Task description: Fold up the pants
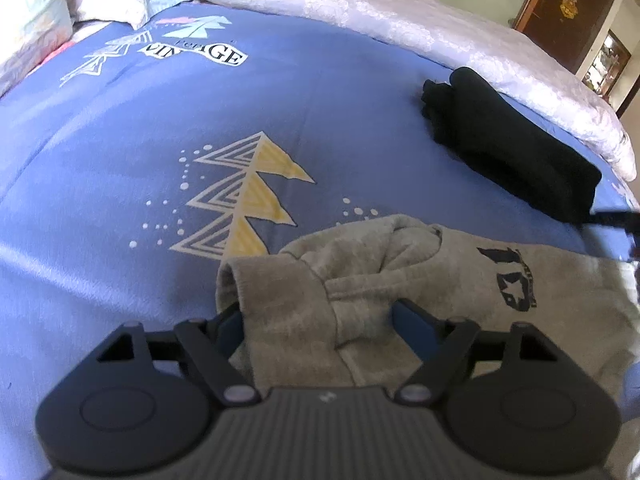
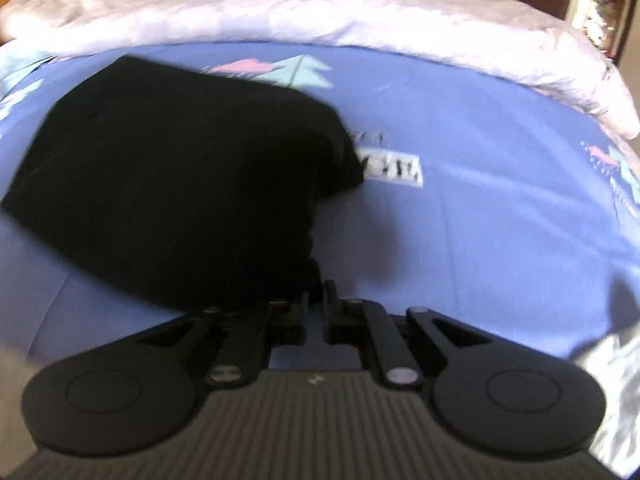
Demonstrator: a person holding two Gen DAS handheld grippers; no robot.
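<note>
Your left gripper [image 1: 316, 316] points down at the bed with its jaws spread wide. A bunched fold of the grey pants [image 1: 420, 292] lies between the two blue fingertips [image 1: 412, 320], but the pads do not press on it. These grey pants are crumpled in a heap on the blue bedspread [image 1: 120, 200], right under that gripper, spreading toward the right edge of the left wrist view. A dark printed logo [image 1: 506, 280] with a star shows on the grey cloth. Just beyond the heap, a yellow and white tree pattern [image 1: 244, 200] is printed on the bedspread.

Your right gripper [image 2: 318, 300] has its jaws pressed almost together. A small tip of the black garment [image 2: 180, 176] sits at the narrow gap between them; the view is blurred and dark there, so whether cloth is actually pinched cannot be told. From the right wrist camera this black garment lies as a broad folded slab on the bedspread, filling the left and middle of the view and reaching the gripper's fingers. From the left wrist camera the same black piece lies farther up the bed, to the right, apart from the grey pants.

A pale quilted blanket [image 2: 320, 4] is piled along the far side of the bed. Pillows [image 1: 36, 20] rest at the upper left of the left wrist view. Dark wooden furniture [image 1: 568, 4] stands beyond the bed.
</note>
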